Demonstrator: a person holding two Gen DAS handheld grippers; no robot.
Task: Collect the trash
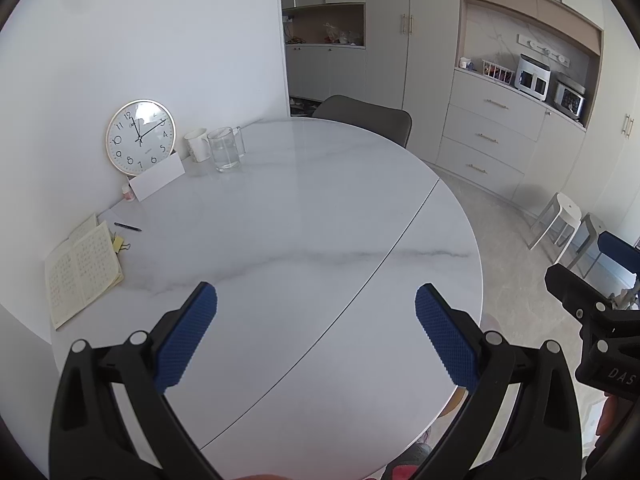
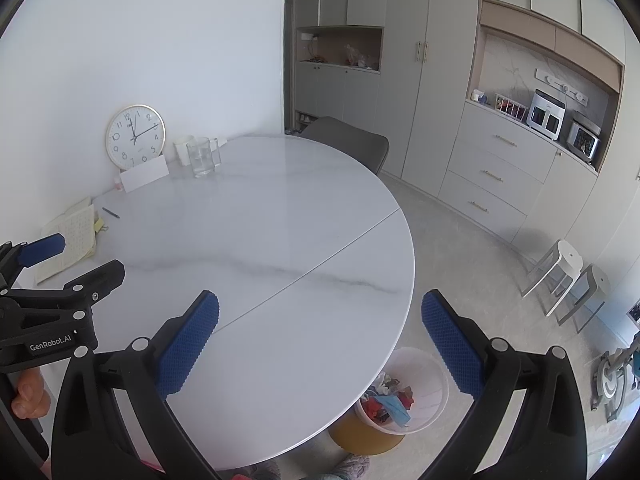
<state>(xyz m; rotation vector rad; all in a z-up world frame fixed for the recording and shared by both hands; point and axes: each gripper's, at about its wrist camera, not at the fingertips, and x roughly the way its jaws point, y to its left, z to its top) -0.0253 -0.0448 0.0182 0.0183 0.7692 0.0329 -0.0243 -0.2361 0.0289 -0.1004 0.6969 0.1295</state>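
My left gripper [image 1: 316,304] hangs open above the round white marble table [image 1: 304,216], nothing between its blue pads. My right gripper [image 2: 320,312] is also open over the table's near right edge [image 2: 400,248], holding nothing. A white trash bin [image 2: 424,384] stands on the floor below that edge, with several crumpled colourful scraps [image 2: 386,398] inside. The left gripper [image 2: 60,272] shows at the left of the right wrist view, with a hand [image 2: 28,396] on its grip. The right gripper's black body [image 1: 592,320] shows at the right edge of the left wrist view.
At the table's far left stand a wall clock [image 1: 140,136], a white card [image 1: 158,178], a white mug [image 1: 198,144] and a glass pitcher [image 1: 226,148]. An open notebook [image 1: 80,272], a pen [image 1: 127,227] and yellow clips lie nearby. A grey chair [image 1: 368,118], cabinets and white stools [image 1: 560,220] surround the table.
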